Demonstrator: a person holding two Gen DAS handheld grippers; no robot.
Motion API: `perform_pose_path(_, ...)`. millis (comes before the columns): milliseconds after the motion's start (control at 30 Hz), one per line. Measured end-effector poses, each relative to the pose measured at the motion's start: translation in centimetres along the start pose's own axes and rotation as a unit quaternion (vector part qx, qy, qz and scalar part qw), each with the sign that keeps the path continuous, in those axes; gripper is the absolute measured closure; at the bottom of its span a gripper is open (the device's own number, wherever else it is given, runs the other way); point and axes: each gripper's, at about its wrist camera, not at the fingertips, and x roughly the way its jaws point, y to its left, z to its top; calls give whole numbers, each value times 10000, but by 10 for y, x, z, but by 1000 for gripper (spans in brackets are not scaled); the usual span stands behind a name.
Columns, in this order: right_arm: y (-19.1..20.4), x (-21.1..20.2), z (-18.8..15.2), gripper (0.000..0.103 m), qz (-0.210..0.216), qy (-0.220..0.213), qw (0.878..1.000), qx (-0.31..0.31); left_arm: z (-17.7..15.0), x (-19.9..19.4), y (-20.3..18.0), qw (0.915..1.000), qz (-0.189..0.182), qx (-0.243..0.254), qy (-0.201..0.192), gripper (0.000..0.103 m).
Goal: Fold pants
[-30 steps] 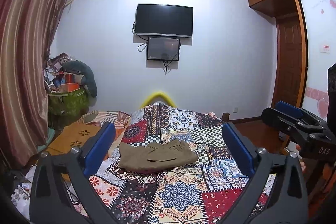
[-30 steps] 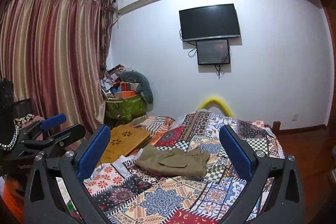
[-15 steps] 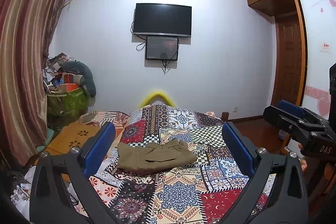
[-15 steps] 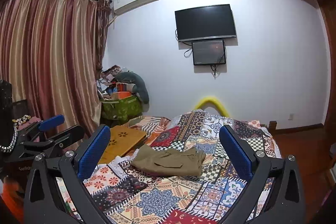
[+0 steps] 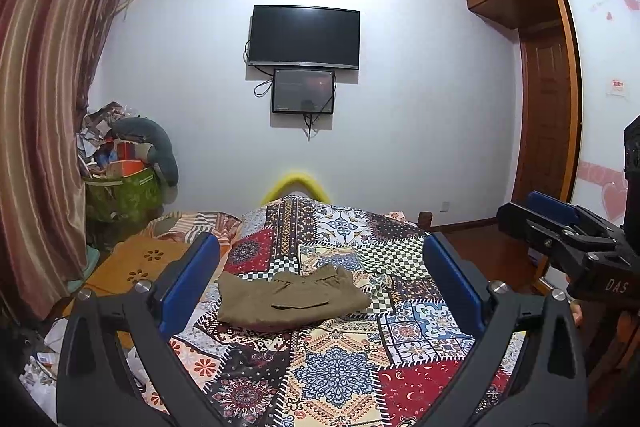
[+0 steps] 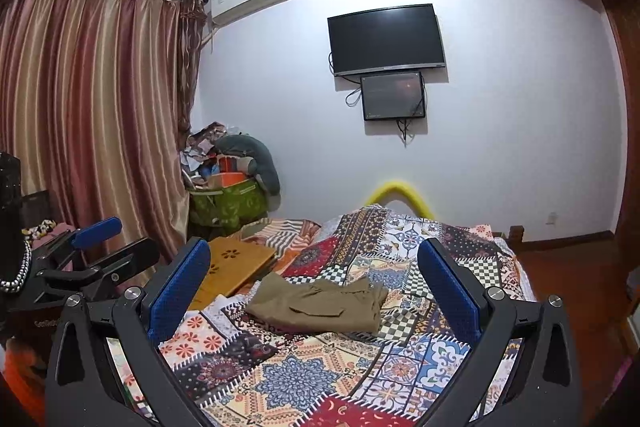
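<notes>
left wrist view, folded olive pants (image 5: 290, 295) on patchwork bedspread (image 5: 340, 367), both hand-held grippers wide, empty, well short

Not much going on, just small camera drift. In the left wrist view the olive pants (image 5: 289, 297) are sliding a bit left and down compared to a second ago, and the TV (image 5: 304, 37) is shifting left too, so the left gripper (image 5: 320, 285) is panning slightly right. In the right wrist view the pants (image 6: 320, 303) and TV (image 6: 386, 39) are drifting left as well, so the right gripper (image 6: 314, 285) is turning right.
</notes>
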Motion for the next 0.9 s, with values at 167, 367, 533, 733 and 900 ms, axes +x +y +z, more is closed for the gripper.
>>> perform_pose_path(167, 1, 0, 1, 0, -16, 3, 10000, -24, 0, -1, 0, 10000, -20, 13, -10, 0)
perform_pose_path(367, 1, 0, 1, 0, -31, 4, 10000, -30, 0, -3, 0, 10000, -50, 27, -35, 0)
perform_pose_path(533, 1, 0, 1, 0, -28, 13, 10000, -25, 0, -3, -1, 10000, -64, 45, -39, 0)
perform_pose_path(733, 1, 1, 3, 0, -43, 28, 10000, -56, 0, -3, 0, 10000, -65, 6, -39, 0)
perform_pose_path(900, 2, 1, 5, 0, -50, 31, 10000, -68, 1, -5, 0, 10000, -55, -21, -56, 0)
